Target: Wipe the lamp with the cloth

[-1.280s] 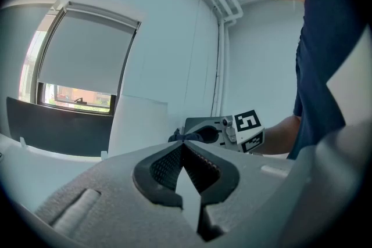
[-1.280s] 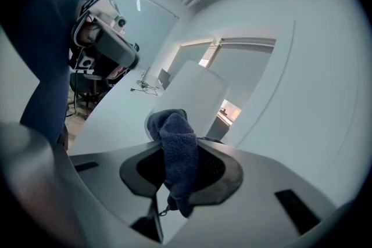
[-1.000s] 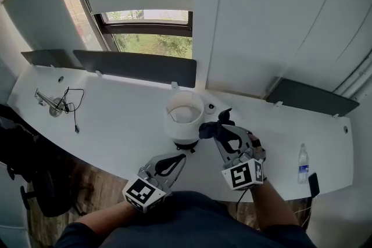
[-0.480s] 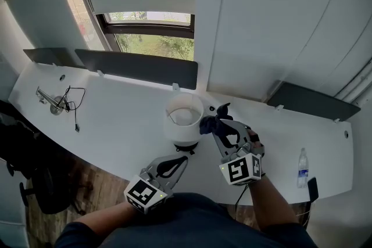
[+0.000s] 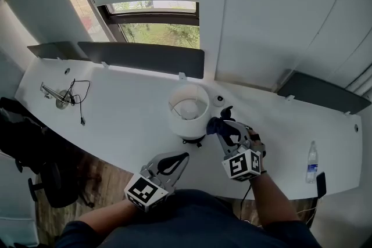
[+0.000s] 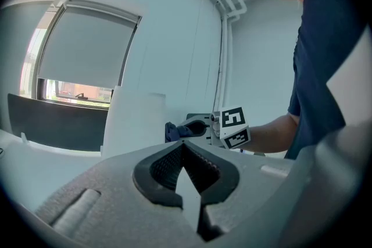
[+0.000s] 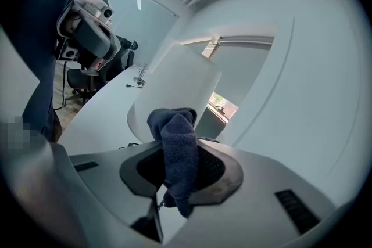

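Note:
A white lamp (image 5: 189, 116) with a round shade stands on the white desk (image 5: 122, 130) in the head view. My right gripper (image 5: 225, 128) is shut on a dark blue cloth (image 5: 215, 125), and the cloth touches the shade's right side. From the right gripper view, the cloth (image 7: 177, 151) bulges out between the jaws just in front of the lamp shade (image 7: 174, 96). The left gripper (image 5: 181, 157) hangs shut with nothing in it, below the desk's front edge and short of the lamp. Its own view shows the lamp shade (image 6: 135, 119) and the right gripper (image 6: 200, 128) beyond it.
A water bottle (image 5: 311, 161) and a dark phone (image 5: 321, 184) sit at the desk's right end. A small metal stand with a black cable (image 5: 68, 97) lies at the left. Dark panels (image 5: 145, 57) line the desk's back edge under the window. A black chair (image 5: 35, 154) stands at the left.
My right gripper has carried the cloth left and forward, from a short gap beside the lamp to the shade's right side. The left gripper has stayed where it was.

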Demonstrator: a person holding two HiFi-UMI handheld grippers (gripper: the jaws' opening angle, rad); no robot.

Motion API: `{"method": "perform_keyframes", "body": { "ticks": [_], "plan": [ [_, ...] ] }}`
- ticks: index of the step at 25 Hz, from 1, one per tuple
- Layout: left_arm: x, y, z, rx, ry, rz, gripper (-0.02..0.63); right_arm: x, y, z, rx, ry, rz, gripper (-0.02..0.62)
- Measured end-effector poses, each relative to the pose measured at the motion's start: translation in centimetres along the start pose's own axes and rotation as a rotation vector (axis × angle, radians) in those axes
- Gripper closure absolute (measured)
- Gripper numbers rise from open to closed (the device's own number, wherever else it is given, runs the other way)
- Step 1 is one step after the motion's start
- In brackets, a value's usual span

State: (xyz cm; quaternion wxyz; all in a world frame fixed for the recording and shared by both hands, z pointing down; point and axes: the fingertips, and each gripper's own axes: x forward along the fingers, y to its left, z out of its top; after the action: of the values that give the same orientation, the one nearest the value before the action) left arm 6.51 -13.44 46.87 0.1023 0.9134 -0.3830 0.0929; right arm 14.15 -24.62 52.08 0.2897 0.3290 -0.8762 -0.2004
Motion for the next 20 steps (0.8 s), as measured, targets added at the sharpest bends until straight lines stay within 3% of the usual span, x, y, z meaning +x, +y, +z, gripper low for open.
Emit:
{"method": "perform_keyframes", "body": {
  "ticks": [12,20],
  "plan": [
    [-0.3,0.2,-0.6,0.007,0.017,-0.042,0.6,0.1,3.7,-3.6,0.041,0.113,0.027,0.491],
    [-2.3,0.7,0.2,0.019,-0.017,-0.127,0.6,-2.9,6.3,-0.2,0.096,0.123,-0.025,0.491]
  ]
}}
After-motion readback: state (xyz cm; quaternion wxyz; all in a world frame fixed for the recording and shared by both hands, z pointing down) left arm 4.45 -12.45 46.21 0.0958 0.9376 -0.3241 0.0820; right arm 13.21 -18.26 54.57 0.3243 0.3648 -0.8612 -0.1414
